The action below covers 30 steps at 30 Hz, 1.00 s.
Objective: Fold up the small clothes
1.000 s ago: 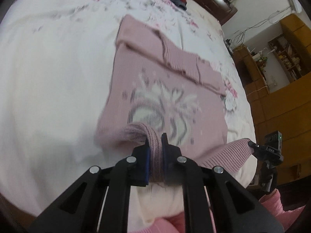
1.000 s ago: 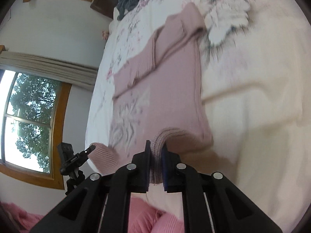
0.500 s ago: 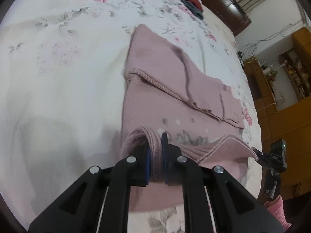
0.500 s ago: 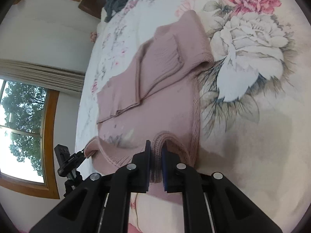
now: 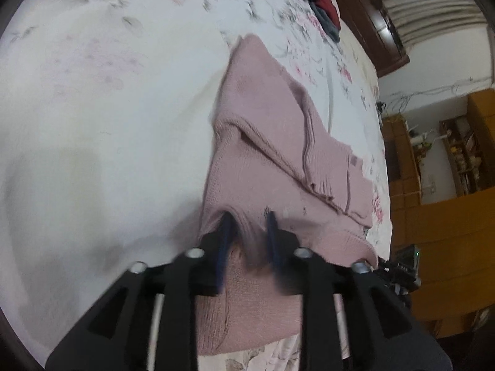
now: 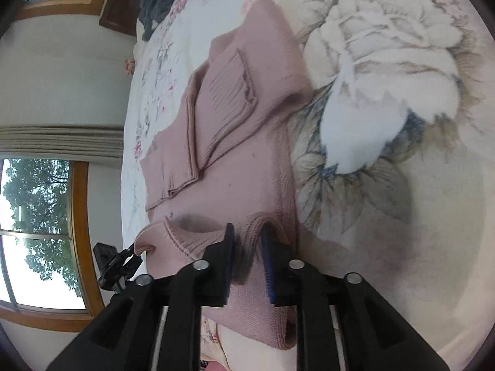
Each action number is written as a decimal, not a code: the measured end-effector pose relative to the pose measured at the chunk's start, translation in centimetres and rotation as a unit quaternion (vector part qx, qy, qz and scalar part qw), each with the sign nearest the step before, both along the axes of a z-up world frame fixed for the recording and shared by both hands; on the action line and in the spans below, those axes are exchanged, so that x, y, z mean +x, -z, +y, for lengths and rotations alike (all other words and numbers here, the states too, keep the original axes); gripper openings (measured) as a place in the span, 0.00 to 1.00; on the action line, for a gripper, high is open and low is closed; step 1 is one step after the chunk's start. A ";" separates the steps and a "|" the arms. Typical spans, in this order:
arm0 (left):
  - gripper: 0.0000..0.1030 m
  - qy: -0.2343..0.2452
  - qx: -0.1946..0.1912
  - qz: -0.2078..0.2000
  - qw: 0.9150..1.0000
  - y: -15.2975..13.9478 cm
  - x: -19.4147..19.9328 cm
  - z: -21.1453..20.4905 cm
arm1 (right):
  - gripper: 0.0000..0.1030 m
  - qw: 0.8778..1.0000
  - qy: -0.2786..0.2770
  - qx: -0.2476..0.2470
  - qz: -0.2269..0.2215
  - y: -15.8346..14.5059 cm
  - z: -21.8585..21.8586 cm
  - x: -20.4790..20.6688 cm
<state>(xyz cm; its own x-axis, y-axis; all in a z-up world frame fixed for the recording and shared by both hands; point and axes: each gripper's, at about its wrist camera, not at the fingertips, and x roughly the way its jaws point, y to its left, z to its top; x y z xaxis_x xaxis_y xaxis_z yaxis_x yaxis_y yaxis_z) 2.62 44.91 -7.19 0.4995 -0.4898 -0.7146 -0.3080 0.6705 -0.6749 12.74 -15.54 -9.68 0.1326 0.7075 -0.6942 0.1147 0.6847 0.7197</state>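
- The pink sweater [image 5: 263, 167] lies flat on the floral bedspread [image 5: 92, 92], its sleeves folded across the chest, the lower half doubled up over the body.
- Left claw [image 5: 247, 232] — jaws parted now, blue pads either side of a raised ridge of the hem, not clamped on it.
- Right claw [image 6: 247, 241] is the same story: jaws apart, a hump of ribbed hem standing up between the pads, with clear gaps on both sides.
- In the right wrist view the sweater [image 6: 235, 154] sits just beside a big printed white flower [image 6: 371, 92] on the bedspread [image 6: 417, 216].
- Far end of the bed, a heap of grey and red clothes [image 5: 324, 3] rests near a dark wooden headboard [image 5: 380, 31], well apart from the sweater.
- Left wrist view is smeared with motion blur — fine knit detail near the claw is hard to read.
- A window [image 6: 37, 232] with trees outside shows at the left of the right wrist view.
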 end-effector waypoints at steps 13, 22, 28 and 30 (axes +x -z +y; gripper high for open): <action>0.60 0.105 0.154 -0.026 0.982 -3.4 0.8 -3.7 | 0.41 0.991 -0.044 -0.094 -0.080 -4.7 0.8 -1.4; 0.65 0.209 0.254 -0.034 0.944 -1.7 3.8 -9.0 | 0.50 0.956 -0.162 -0.189 -0.157 -5.2 8.2 0.1; 0.65 0.221 0.260 -0.025 0.940 0.0 4.7 -9.3 | 0.60 0.927 -0.216 -0.254 -0.169 -2.6 11.4 1.3; 0.60 0.221 0.261 -0.027 0.939 0.3 4.5 -9.4 | 0.60 0.924 -0.228 -0.261 -0.164 -1.6 11.8 1.5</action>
